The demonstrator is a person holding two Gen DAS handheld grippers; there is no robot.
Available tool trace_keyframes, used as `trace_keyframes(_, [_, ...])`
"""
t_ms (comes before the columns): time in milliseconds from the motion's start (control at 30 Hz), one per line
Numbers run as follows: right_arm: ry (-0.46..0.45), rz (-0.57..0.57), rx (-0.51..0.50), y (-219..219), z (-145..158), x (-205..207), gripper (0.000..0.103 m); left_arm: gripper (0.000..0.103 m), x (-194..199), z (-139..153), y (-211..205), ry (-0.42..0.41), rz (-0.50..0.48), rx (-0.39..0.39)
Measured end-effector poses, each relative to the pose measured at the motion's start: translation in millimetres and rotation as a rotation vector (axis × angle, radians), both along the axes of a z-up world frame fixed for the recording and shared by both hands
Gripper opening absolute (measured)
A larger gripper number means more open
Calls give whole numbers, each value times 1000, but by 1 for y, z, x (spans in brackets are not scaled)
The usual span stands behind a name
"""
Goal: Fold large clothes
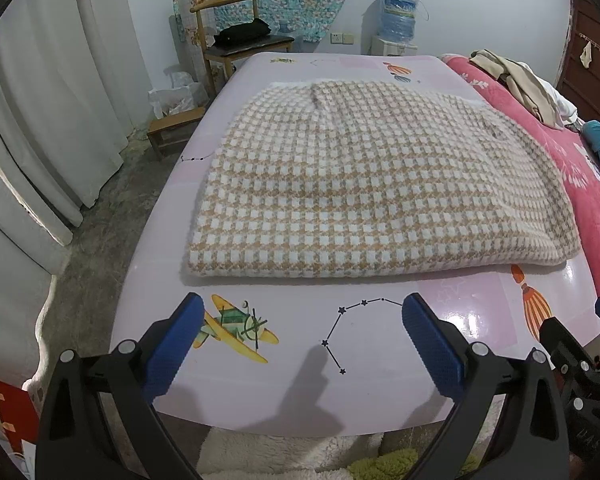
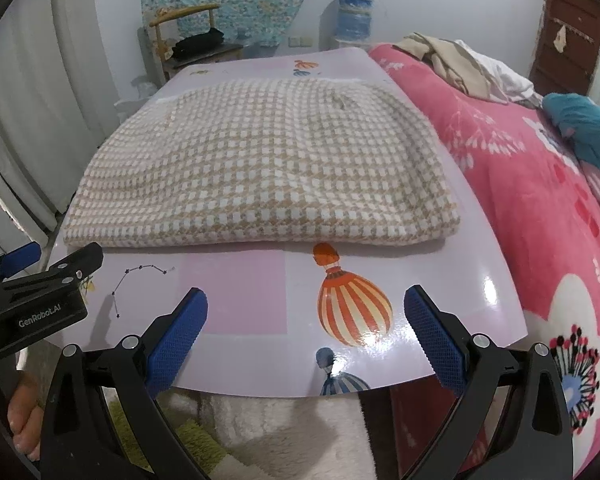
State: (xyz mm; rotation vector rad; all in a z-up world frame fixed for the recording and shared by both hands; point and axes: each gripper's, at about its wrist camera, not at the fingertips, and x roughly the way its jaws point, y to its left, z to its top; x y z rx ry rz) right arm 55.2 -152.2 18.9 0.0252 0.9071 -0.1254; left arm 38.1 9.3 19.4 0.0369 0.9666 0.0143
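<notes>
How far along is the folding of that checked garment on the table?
It looks nearly or fully done: the checked garment lies in a neat, thick rectangle on the pink table, no sleeves sticking out. Nothing is in hand: the left gripper and right gripper are open, short of its near edge. Possibly left: the unfolded clothes heaped on the pink blanket.

The garment (image 1: 340, 184) is a tan-and-white houndstooth check, the tabletop (image 1: 380, 392) glossy pale lilac printed with a yellow plane (image 1: 236, 330) and an orange-striped balloon (image 2: 354, 306), the blanket (image 2: 540, 208) hot pink with white flowers, and both tongs (image 1: 302, 346) (image 2: 306, 340) black with blue pads.
</notes>
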Motion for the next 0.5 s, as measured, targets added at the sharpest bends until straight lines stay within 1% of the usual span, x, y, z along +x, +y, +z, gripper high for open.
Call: trace_keyframes(500, [6,-2,1,-4,-1,1,95,97,1,-1,-4,7,-1,2])
